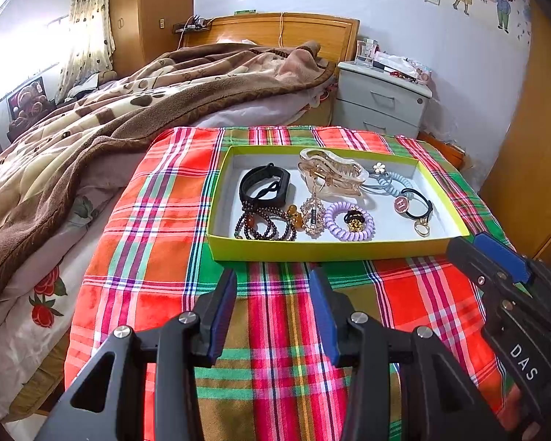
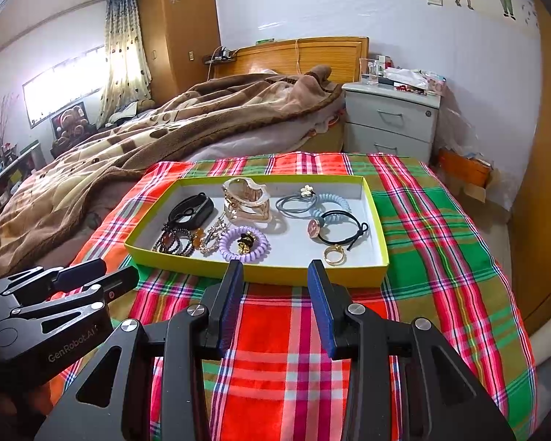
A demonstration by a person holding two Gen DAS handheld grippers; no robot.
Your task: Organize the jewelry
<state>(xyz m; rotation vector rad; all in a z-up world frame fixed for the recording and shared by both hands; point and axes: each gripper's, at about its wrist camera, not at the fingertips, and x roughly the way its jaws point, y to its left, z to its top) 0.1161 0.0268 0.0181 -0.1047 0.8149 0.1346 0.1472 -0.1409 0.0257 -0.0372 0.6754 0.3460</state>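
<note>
Left gripper: your left gripper point(image 1: 273, 279) is nearest to its camera, jaws wide apart and holding nothing, above the cloth just before the tray.
Right gripper: your right gripper point(image 2: 275, 270) has also its jaws wide and grips nothing; the tips reach the near wall of the tray.
Tray: you see one yellow-green tray point(image 2: 297, 273) with white floor, lying flat on the cloth; all the jewelry is inside it.
Count, left part: one black band point(image 2: 193, 209), one dark bead bracelet point(image 2: 174, 240), one crystal pendant point(image 2: 213, 237).
Count, middle: one large clear hair claw point(image 2: 248, 200), one purple spiral tie point(image 2: 243, 244) with a small gold charm inside its ring.
Count, right part: one grey tie with flower point(image 2: 297, 200), one blue spiral tie point(image 2: 334, 200), one black tie with pink disc point(image 2: 339, 226), one gold ring point(image 2: 334, 254) near the front wall.
Surface: a plaid cloth point(image 2: 440, 242) in red, green and orange covers the foot of the bed.
Room: a brown blanket point(image 2: 158, 136) lies crumpled behind the tray, a grey nightstand point(image 2: 391, 121) stands beside the wooden headboard point(image 2: 308, 55).
In the way: each gripper shows at the edge of the other's view, apart from the tray.
</note>
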